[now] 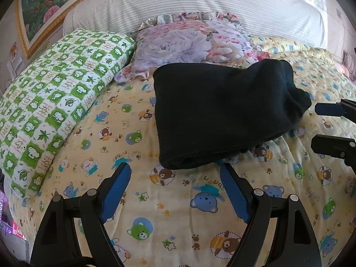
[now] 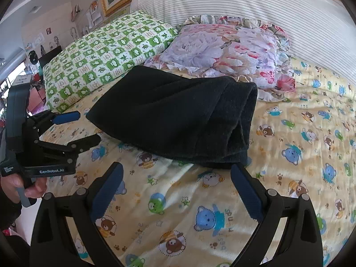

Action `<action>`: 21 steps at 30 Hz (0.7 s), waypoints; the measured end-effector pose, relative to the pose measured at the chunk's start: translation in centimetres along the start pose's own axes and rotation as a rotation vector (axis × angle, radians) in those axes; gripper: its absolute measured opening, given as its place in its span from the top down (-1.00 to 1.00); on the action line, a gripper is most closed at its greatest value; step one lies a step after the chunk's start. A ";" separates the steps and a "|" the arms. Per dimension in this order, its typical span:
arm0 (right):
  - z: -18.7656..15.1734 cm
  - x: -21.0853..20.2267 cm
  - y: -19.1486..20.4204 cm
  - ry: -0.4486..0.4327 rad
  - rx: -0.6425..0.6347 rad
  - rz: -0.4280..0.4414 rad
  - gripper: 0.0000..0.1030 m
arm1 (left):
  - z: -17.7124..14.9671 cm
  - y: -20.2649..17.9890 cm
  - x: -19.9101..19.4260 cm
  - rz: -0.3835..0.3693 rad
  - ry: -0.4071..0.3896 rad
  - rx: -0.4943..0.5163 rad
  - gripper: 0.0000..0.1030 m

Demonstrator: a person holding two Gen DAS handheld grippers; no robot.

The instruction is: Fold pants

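Observation:
Black pants (image 1: 222, 111) lie folded into a thick rectangle on the yellow bear-print sheet (image 1: 155, 200), with stacked layers at the right end. They also show in the right wrist view (image 2: 178, 115). My left gripper (image 1: 175, 169) is open and empty, just short of the near edge of the pants. My right gripper (image 2: 176, 169) is open and empty, close to the near right corner of the pants. The right gripper shows in the left wrist view (image 1: 316, 126), and the left gripper shows in the right wrist view (image 2: 89, 126); both stand apart from the cloth.
A green checked pillow (image 1: 55, 102) lies to the left and a floral pillow (image 1: 189, 42) behind the pants. A white striped headboard (image 1: 200, 2) stands at the back. The bed edge and room clutter (image 2: 33, 66) are to the left.

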State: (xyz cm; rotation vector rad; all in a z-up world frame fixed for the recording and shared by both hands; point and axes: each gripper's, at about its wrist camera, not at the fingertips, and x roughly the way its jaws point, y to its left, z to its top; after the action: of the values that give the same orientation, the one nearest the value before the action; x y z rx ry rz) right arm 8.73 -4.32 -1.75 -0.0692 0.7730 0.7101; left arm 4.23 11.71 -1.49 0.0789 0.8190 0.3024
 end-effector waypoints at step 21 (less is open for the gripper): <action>0.8 1.2 0.0 0.002 0.000 0.010 -0.89 | 0.4 -0.1 0.8 0.009 0.002 0.001 -0.62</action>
State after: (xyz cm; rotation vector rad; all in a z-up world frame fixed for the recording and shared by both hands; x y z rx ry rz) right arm 9.80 -3.38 -1.90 -0.0660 0.7756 0.7193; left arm 5.08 11.85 -1.79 0.0829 0.8213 0.3108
